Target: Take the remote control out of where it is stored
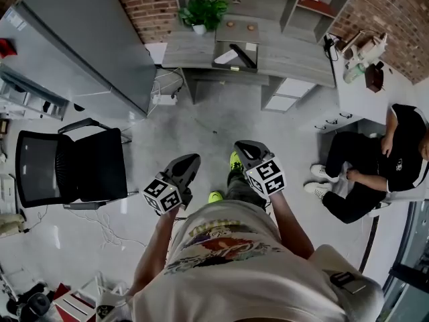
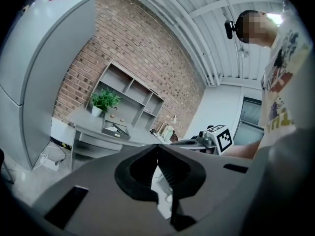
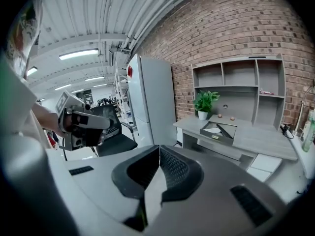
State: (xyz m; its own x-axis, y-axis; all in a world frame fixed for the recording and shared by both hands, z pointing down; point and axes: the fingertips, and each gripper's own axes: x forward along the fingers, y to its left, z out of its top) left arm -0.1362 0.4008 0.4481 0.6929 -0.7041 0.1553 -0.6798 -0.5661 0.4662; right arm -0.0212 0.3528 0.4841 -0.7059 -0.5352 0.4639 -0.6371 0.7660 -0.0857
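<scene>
The black remote control (image 1: pixel 242 56) lies slantwise in an open grey drawer (image 1: pixel 234 60) on the desk (image 1: pixel 295 62) at the far wall. The same remote (image 3: pixel 224 131) is visible in the right gripper view, and small in the left gripper view (image 2: pixel 119 128). My two grippers hang in front of my body, well short of the desk. The left gripper (image 1: pixel 190 164) has its jaws together and empty, tips meeting (image 2: pixel 157 147). The right gripper (image 1: pixel 245 151) is shut too, with nothing between its jaws (image 3: pixel 158 149). Each gripper shows in the other's view.
A potted plant (image 1: pixel 202 12) stands on the desk's left end, below open shelves. A tall grey fridge (image 1: pixel 87 45) stands at the left, with a black office chair (image 1: pixel 74 166) in front of it. A person in black (image 1: pixel 375 173) sits at the right. Grey floor (image 1: pixel 221 119) lies between me and the desk.
</scene>
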